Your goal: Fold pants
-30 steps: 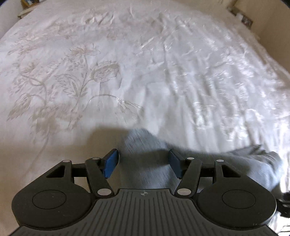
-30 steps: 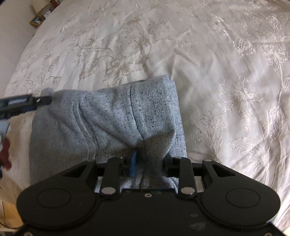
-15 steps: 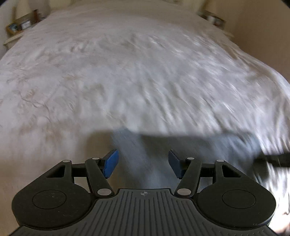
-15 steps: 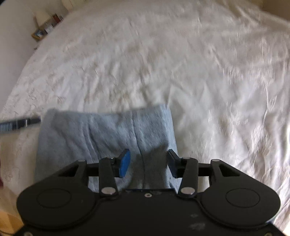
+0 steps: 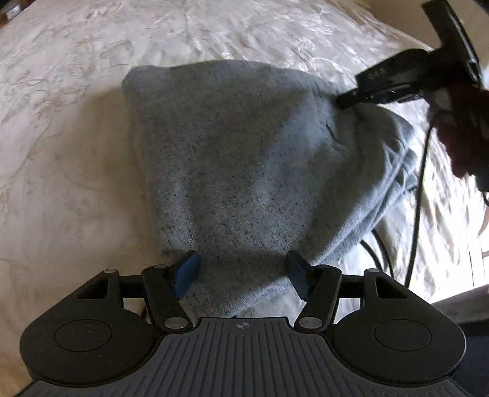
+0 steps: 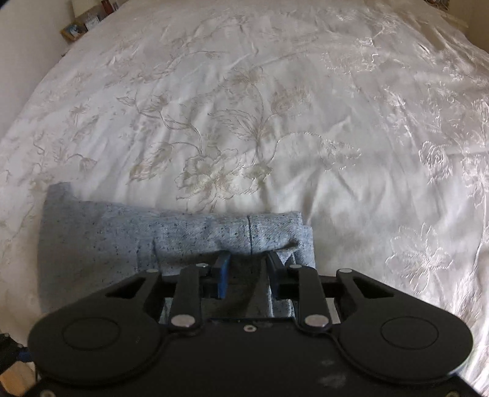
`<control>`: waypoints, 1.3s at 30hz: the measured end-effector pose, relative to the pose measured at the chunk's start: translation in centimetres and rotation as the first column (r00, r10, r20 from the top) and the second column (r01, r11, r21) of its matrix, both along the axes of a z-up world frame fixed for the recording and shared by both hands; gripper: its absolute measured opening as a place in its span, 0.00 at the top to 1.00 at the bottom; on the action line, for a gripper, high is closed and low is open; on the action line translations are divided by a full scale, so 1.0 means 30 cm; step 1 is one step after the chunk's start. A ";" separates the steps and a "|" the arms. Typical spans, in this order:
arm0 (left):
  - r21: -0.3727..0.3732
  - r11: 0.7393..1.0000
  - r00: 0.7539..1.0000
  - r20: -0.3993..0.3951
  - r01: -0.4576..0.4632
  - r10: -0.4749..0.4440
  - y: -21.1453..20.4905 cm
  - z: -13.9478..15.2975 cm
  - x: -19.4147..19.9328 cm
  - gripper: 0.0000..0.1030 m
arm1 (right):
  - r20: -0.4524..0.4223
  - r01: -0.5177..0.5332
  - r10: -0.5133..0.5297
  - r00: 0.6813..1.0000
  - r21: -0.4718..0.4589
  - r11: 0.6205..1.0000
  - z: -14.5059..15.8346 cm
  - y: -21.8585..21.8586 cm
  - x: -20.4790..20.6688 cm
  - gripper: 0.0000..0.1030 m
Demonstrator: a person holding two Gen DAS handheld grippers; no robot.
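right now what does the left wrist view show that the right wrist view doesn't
Only the left wrist view shows the right gripper from outside, pinching the grey knit pants' far right edge, plus black cables and the open left gripper over the near hem. Only the right wrist view shows a cluttered wooden shelf. Both show the pants and the white embroidered bedspread.

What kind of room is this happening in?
Most likely a bedroom. Grey pants lie on a wide bed under a white floral-embroidered bedspread, and a shelf with small framed pictures stands by the wall.
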State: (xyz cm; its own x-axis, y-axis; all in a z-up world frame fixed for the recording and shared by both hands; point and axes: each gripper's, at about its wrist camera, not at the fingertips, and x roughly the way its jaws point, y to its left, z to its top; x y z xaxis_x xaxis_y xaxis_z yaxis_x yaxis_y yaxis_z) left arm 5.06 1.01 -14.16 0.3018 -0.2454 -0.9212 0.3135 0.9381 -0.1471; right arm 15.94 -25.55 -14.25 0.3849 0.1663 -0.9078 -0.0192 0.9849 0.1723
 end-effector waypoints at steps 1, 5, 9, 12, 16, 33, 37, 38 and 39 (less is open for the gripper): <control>0.002 1.000 1.000 0.003 -0.007 0.007 0.003 0.012 -0.004 0.41 | -0.001 0.003 -0.003 1.000 0.003 1.000 0.015 -0.007 -0.004 0.75; -0.015 1.000 0.998 0.056 -0.022 0.022 0.018 0.069 0.000 0.41 | 0.078 0.072 -0.072 0.994 0.001 0.997 0.116 -0.057 -0.079 0.60; -0.011 1.000 1.000 0.025 -0.006 0.006 0.010 0.040 -0.007 0.41 | 0.057 0.044 -0.046 0.997 0.039 0.998 0.121 -0.073 -0.190 0.51; 0.021 1.000 0.999 -0.036 0.014 -0.013 0.000 -0.018 -0.025 0.39 | -0.030 0.047 -0.048 0.998 -0.010 0.999 0.034 -0.083 -0.284 0.48; -0.015 1.000 0.999 -0.041 -0.006 0.005 0.021 -0.005 -0.027 0.37 | -0.076 0.152 -0.146 0.986 0.072 0.986 -0.003 -0.137 -0.374 0.44; -0.199 0.962 0.982 -0.031 -0.189 0.187 0.121 0.028 0.157 0.26 | 0.043 0.114 -0.123 0.991 0.172 0.978 0.018 -0.150 -0.222 0.01; -0.199 0.957 0.977 -0.081 -0.210 0.198 0.109 -0.034 0.193 0.25 | -0.023 0.117 -0.115 0.993 0.194 0.974 -0.043 -0.162 -0.180 0.00; -0.193 0.958 0.976 -0.094 -0.212 0.197 0.106 -0.048 0.201 0.25 | -0.035 0.110 -0.105 0.994 0.199 0.974 -0.064 -0.159 -0.169 0.00; -0.187 0.960 0.976 -0.105 -0.210 0.193 0.100 -0.062 0.209 0.25 | -0.047 0.103 -0.096 0.994 0.203 0.974 -0.077 -0.158 -0.167 0.00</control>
State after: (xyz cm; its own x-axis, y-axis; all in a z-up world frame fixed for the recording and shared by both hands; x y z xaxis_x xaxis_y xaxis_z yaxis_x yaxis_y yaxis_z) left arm 11.33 4.01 -16.02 0.2860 -0.3653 -0.8859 0.0994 0.9308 -0.3517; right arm 10.93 -30.28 -16.56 0.3759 0.3126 -0.8724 0.0873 0.9253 0.3691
